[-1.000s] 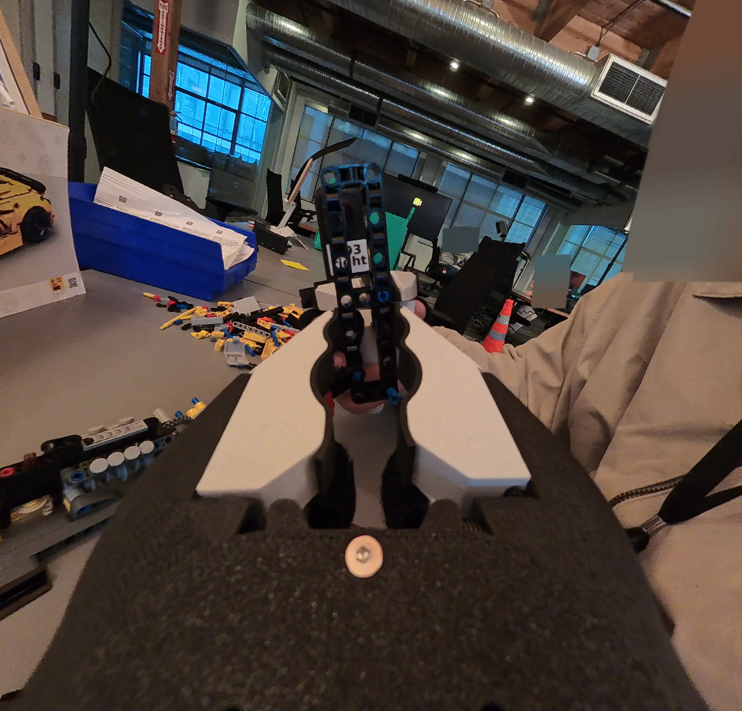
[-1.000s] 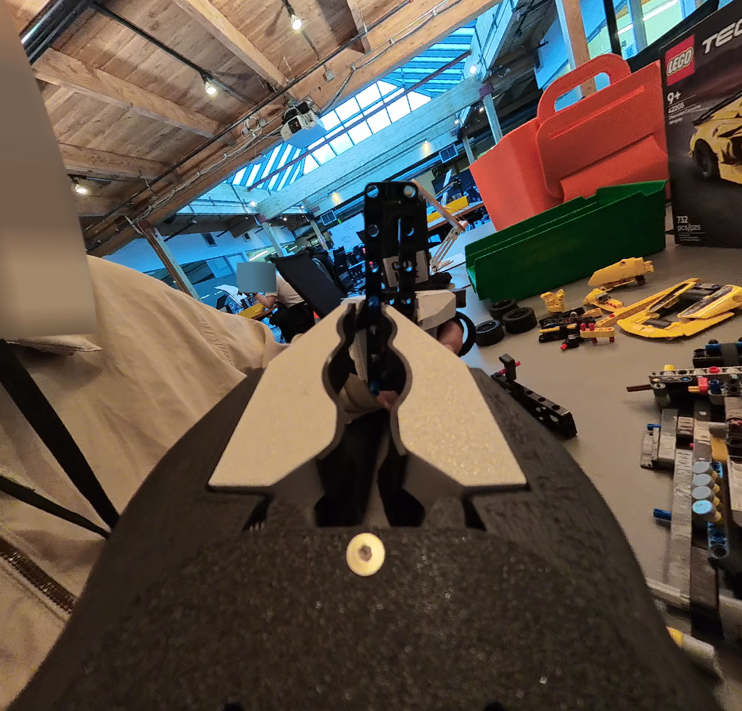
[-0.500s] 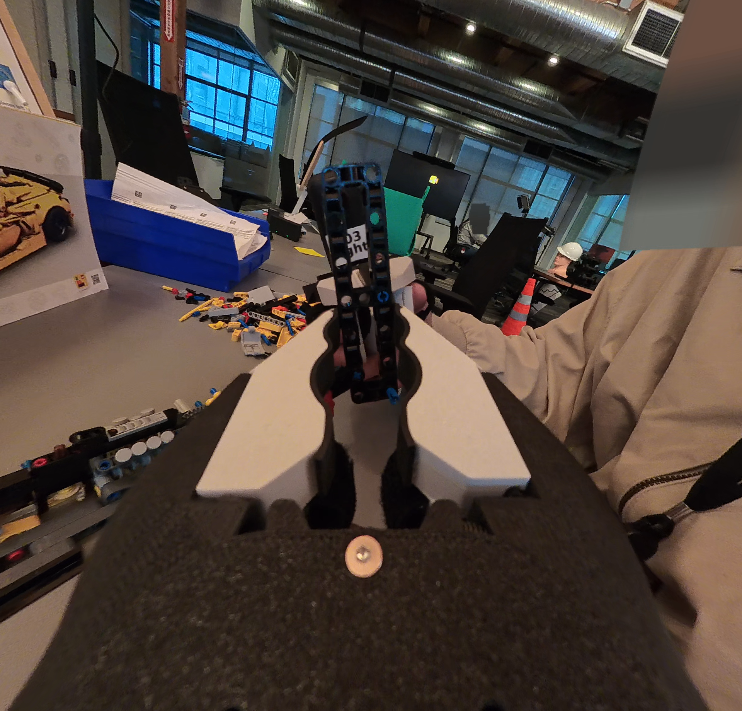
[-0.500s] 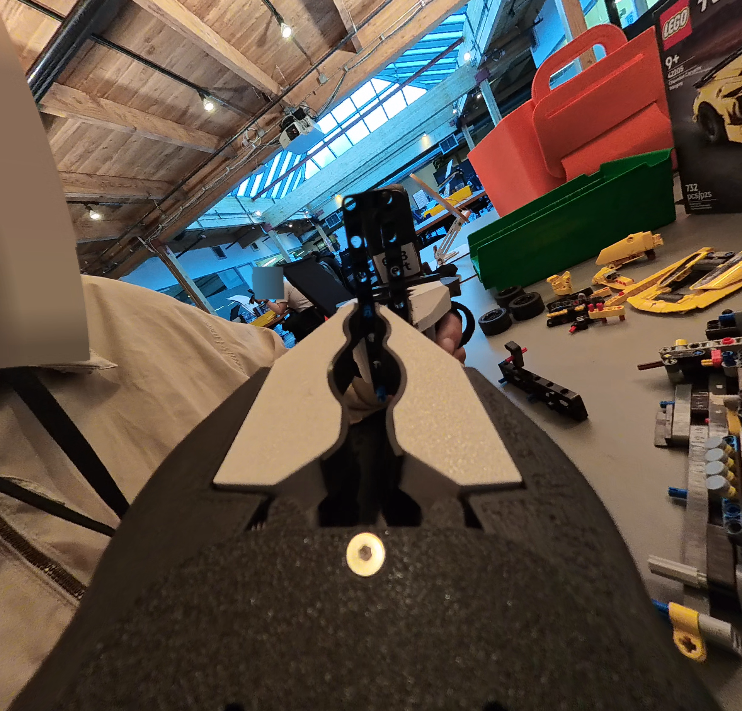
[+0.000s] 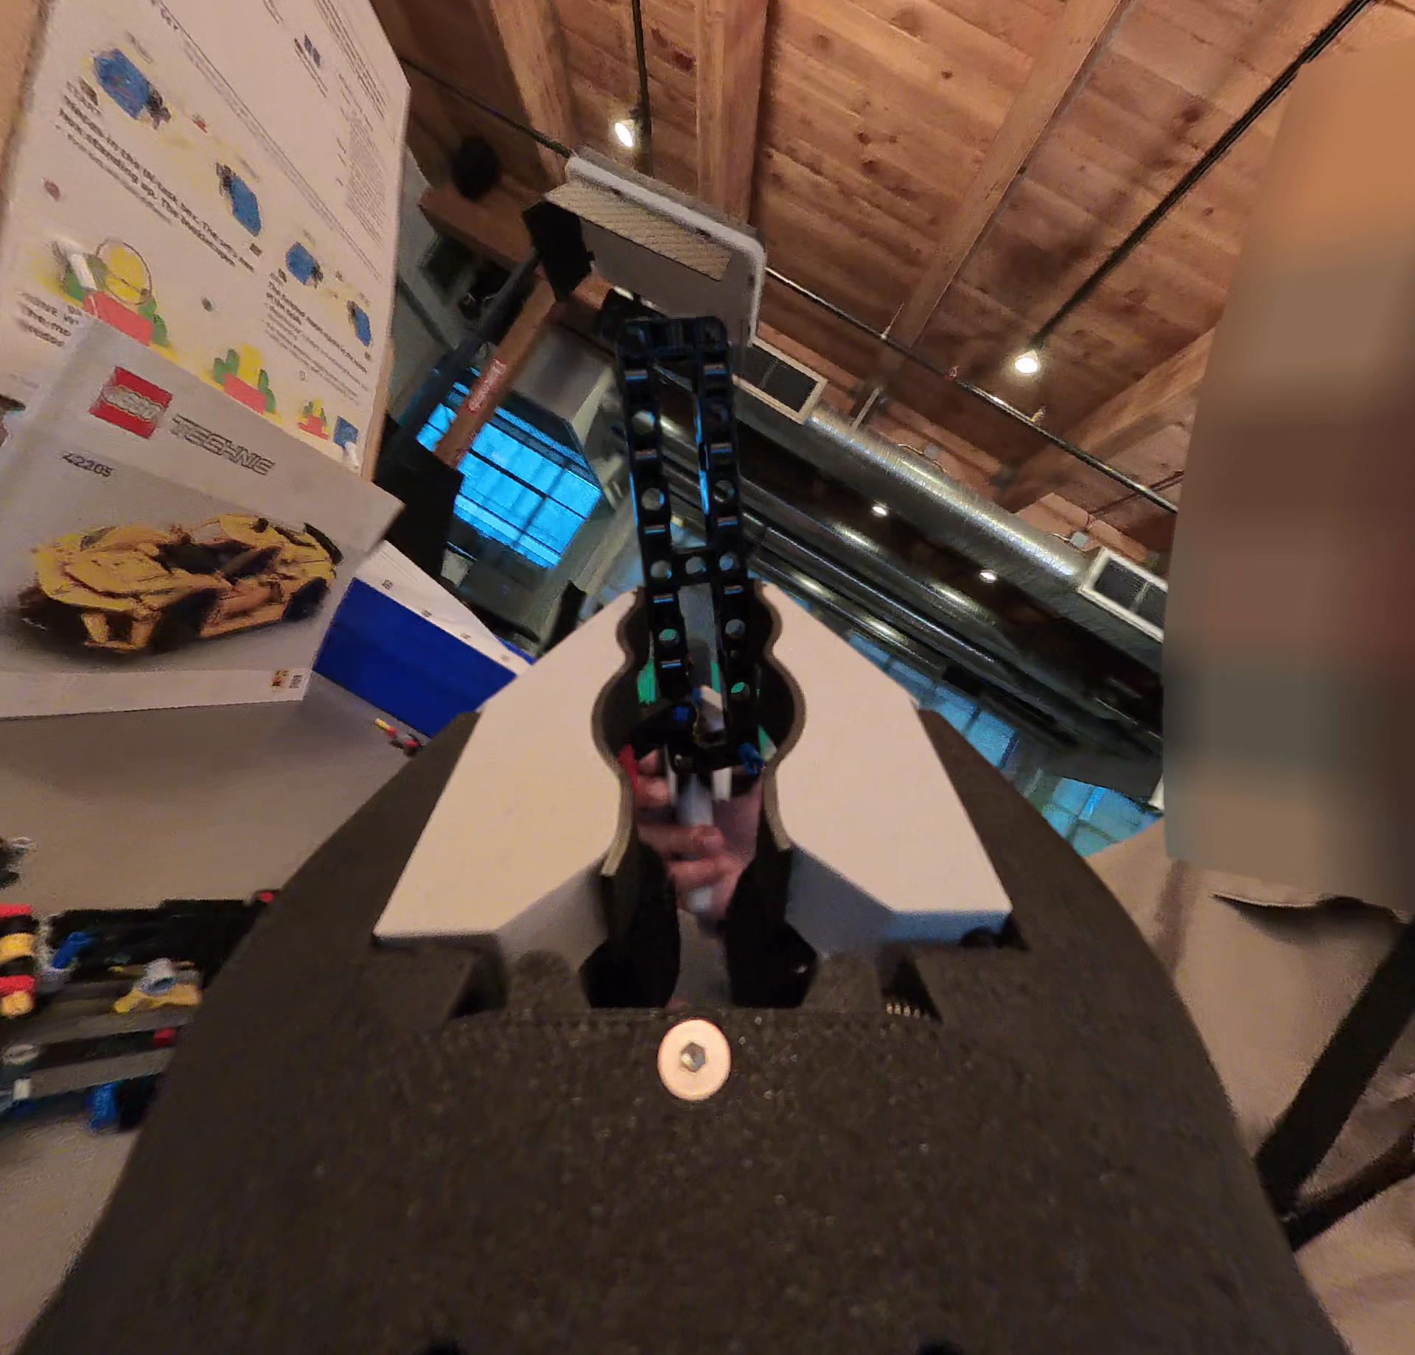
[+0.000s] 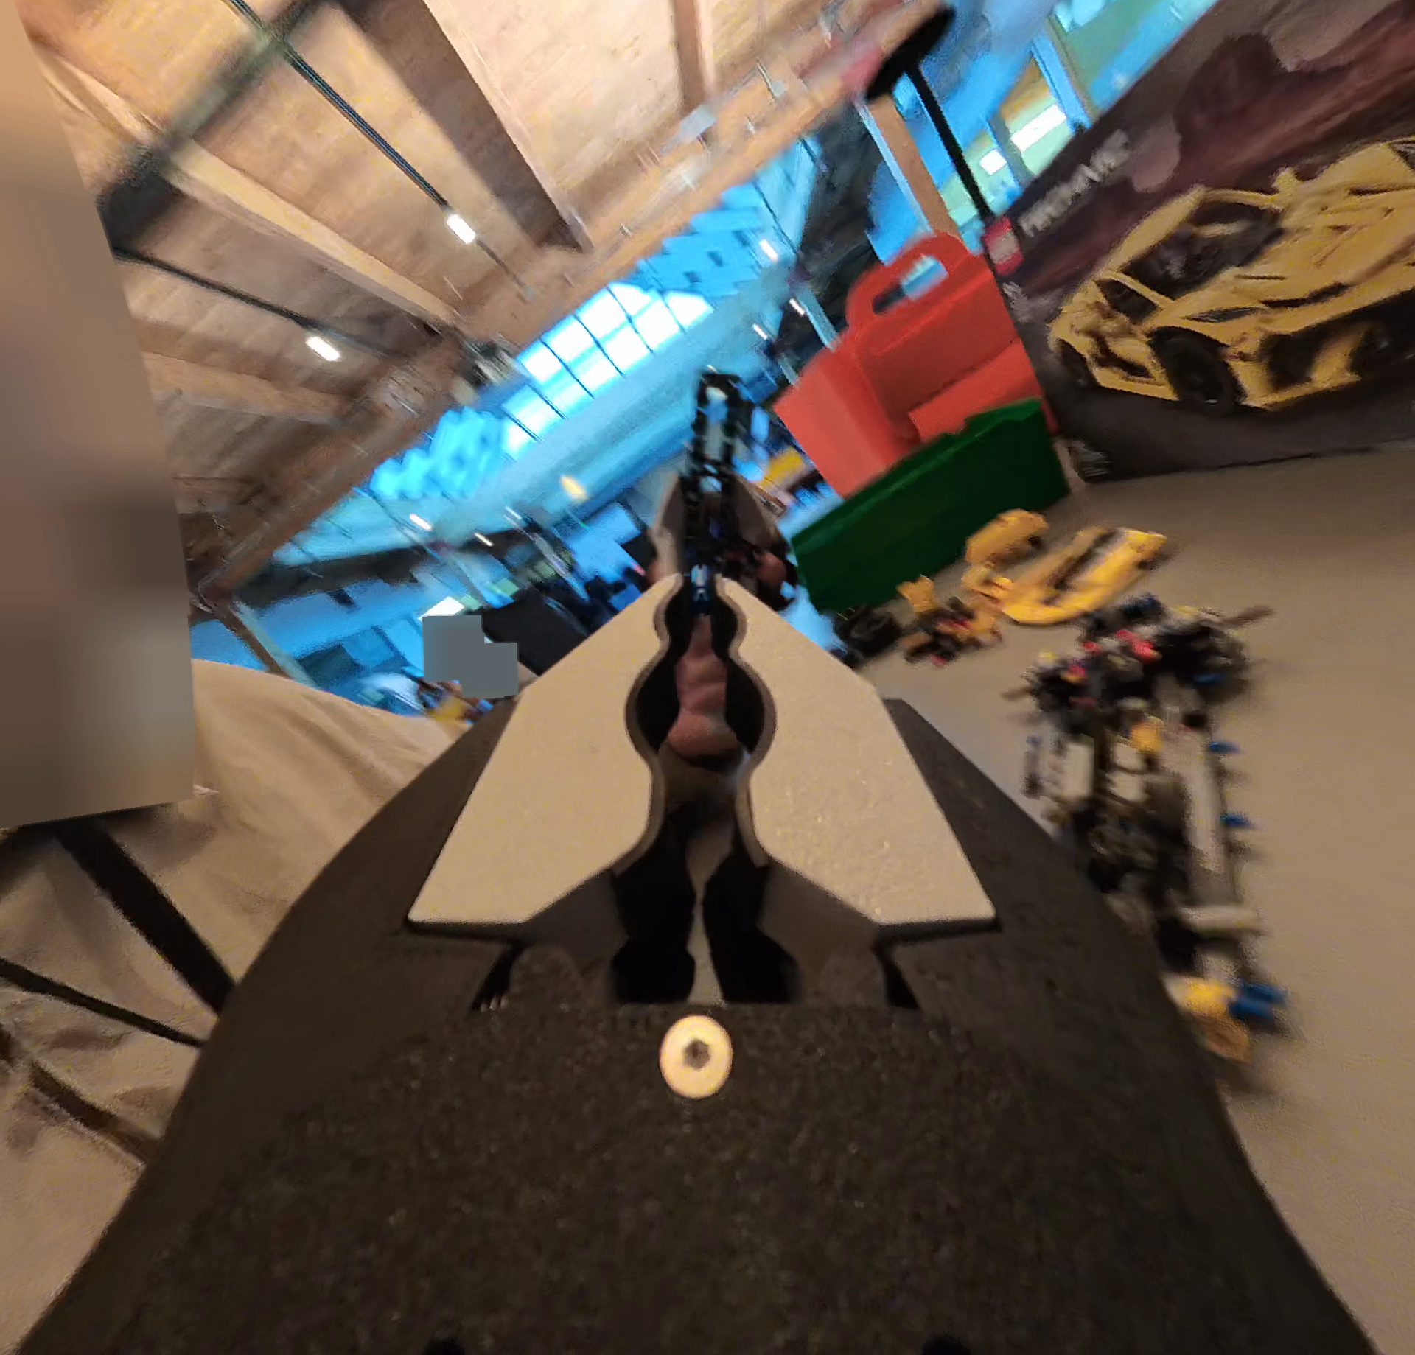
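Observation:
My left gripper point(image 5: 693, 606) is shut on the lower end of a black beam frame point(image 5: 685, 476) with blue pins, which stands up towards the ceiling. Beyond it, the right gripper's grey body point(image 5: 658, 239) shows above the frame and a hand point(image 5: 689, 836) on its handle below. In the blurred right wrist view, my right gripper point(image 6: 700, 591) is shut on the same black frame point(image 6: 712, 445), seen edge-on. The left gripper and a hand point(image 6: 700, 698) show behind it. Both are held above the grey table point(image 6: 1302, 553).
At the left are a building booklet point(image 5: 168, 553), a poster board point(image 5: 207, 155), a blue bin point(image 5: 406, 652) and a partly built chassis point(image 5: 92, 1012). At the right are an orange case point(image 6: 919, 354), a green bin point(image 6: 934, 507), a set box point(image 6: 1225, 285), yellow panels point(image 6: 1072, 568) and a beige jacket point(image 6: 306, 767). The tips of one gripper are about 15 cm away from the tips of the other.
Both grippers have tilted upward with the black frame still held, so more ceiling shows. The right wrist view is now blurred by fast motion.

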`<action>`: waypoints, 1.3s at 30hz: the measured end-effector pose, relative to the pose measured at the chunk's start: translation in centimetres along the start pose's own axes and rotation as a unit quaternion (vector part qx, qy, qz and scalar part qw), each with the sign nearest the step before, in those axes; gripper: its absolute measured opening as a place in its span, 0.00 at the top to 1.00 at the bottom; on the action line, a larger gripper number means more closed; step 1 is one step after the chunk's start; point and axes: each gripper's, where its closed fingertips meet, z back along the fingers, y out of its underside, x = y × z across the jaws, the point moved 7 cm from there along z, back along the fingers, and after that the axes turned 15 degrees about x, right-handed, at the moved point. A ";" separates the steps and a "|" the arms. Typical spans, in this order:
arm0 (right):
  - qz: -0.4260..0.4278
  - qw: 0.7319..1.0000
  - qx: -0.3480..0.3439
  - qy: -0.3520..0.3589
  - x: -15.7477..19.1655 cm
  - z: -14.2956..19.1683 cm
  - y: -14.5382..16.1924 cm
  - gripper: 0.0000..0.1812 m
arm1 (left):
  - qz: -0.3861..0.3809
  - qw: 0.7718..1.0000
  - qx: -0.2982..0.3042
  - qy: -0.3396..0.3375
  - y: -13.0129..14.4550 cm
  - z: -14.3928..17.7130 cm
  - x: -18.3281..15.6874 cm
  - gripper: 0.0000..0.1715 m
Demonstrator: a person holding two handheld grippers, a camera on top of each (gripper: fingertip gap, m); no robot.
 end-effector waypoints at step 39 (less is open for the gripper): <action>0.288 0.846 0.168 0.415 1.0 -11.0 4.0 0.87 | -0.047 0.983 0.087 -0.153 5.2 -5.0 1.6 0.85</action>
